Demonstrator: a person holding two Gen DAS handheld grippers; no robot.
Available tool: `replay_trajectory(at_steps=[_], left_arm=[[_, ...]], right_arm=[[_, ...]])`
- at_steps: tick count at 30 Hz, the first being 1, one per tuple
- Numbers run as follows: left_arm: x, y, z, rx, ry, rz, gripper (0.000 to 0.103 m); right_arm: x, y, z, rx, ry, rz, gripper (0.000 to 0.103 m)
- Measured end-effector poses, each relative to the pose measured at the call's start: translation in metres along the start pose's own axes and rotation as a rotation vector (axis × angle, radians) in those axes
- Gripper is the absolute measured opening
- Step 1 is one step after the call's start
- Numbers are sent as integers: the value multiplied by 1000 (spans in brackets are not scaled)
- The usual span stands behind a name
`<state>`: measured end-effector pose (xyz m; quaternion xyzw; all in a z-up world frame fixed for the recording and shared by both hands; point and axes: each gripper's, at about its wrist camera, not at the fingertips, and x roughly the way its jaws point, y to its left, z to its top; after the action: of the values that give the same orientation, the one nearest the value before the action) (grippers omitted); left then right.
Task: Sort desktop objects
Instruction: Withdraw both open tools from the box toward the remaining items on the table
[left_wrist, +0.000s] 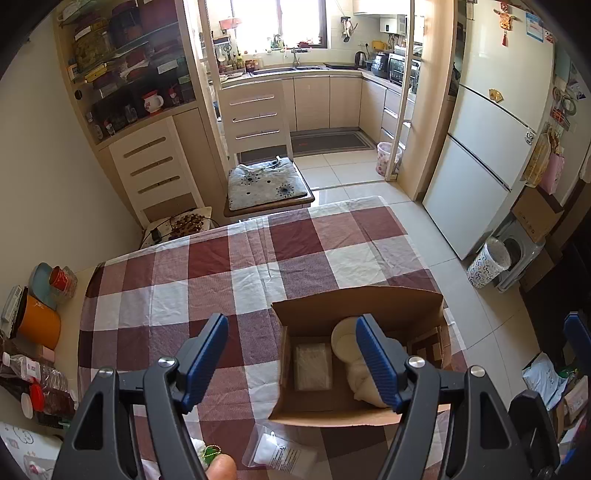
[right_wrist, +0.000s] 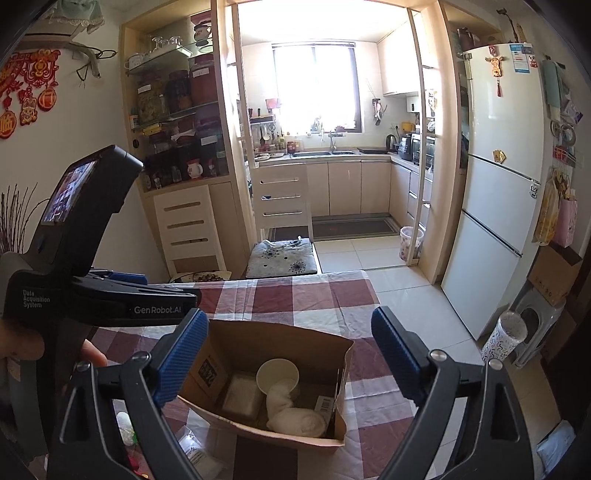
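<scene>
Both grippers (left_wrist: 291, 354) (right_wrist: 286, 354) wide open and empty above cardboard box (left_wrist: 354, 306); flat plastic packet (left_wrist: 280, 452) just in front of box looks light, limp, slippery, so pinch its edge.

I read "GenRobot.AI" and "Data Acquisition System" in white on the left gripper (right_wrist: 110, 295) body. Box (right_wrist: 273, 343) labels and fridge (right_wrist: 495, 192) stickers: illegible.
</scene>
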<state>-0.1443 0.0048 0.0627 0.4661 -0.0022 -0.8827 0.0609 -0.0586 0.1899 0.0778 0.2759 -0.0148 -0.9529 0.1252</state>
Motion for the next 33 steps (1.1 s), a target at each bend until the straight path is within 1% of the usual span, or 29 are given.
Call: replay_trajectory(at_steps=[19,33], left_arm=[[-10,-1,-11,2,15,14,74],[-13,-5,-27,14,54,12,74]], right_arm=[[-4,6,-2,8,14,-4,91],[-20,7,-4,18,3,-22,92]])
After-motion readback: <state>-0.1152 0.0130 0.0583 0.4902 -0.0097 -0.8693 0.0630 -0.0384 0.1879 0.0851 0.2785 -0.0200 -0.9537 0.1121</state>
